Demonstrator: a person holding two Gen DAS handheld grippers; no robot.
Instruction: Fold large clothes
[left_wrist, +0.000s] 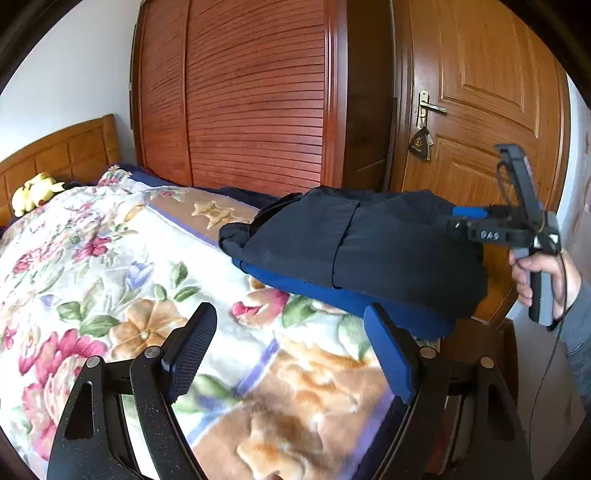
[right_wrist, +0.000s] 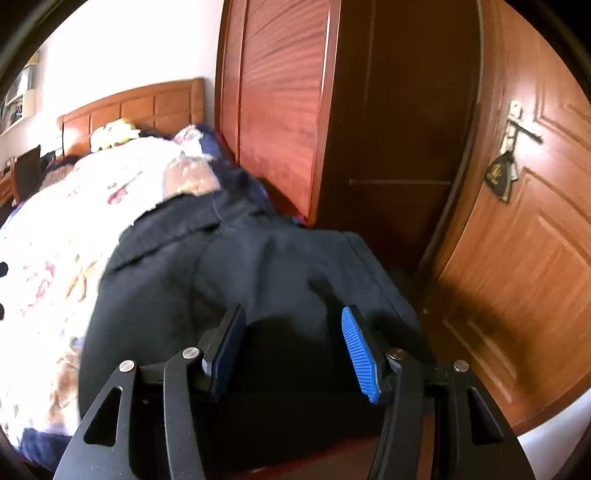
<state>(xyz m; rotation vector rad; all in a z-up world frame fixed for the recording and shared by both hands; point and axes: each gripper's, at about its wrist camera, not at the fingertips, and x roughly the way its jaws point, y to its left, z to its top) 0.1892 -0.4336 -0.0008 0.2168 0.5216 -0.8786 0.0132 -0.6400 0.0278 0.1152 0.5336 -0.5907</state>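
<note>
bed: covered by a floral blanket (left_wrist: 122, 266), pink, orange and green blooms on white; takes up most of the left wrist view.
wardrobe: red-brown louvred wardrobe (left_wrist: 255, 92) behind the bed, along its far side.
door: orange-brown panelled door (left_wrist: 476, 85) right of the wardrobe, brass handle (left_wrist: 430, 107) with a dark tag hanging under it.
headboard: wooden headboard (left_wrist: 59, 151) at far left, against a white wall.
garment: dark navy jacket (left_wrist: 373, 243) lying folded at the bed's right-hand corner near the door; brighter blue lining (left_wrist: 354, 299) shows along its lower edge. In the right wrist view the jacket fills the middle, draped over the bed edge.
left gripper: left gripper (left_wrist: 291, 354) low over the blanket, jaws spread wide, only blanket between them. Blue right finger sits just beside the lining edge; contact can't be judged.
right gripper: right gripper (right_wrist: 291, 350) over the jacket, jaws about half spread, pads not pressing on cloth. Dark fabric shows between and below the fingers; whether the tips touch it, cannot tell. From the left wrist view it sits at the jacket's right end.
hand: person's hand (left_wrist: 539, 273) on the right gripper's grip, grey sleeve behind.
toy: yellow plush toy (left_wrist: 33, 194) by the headboard, well apart from the jacket.
</note>
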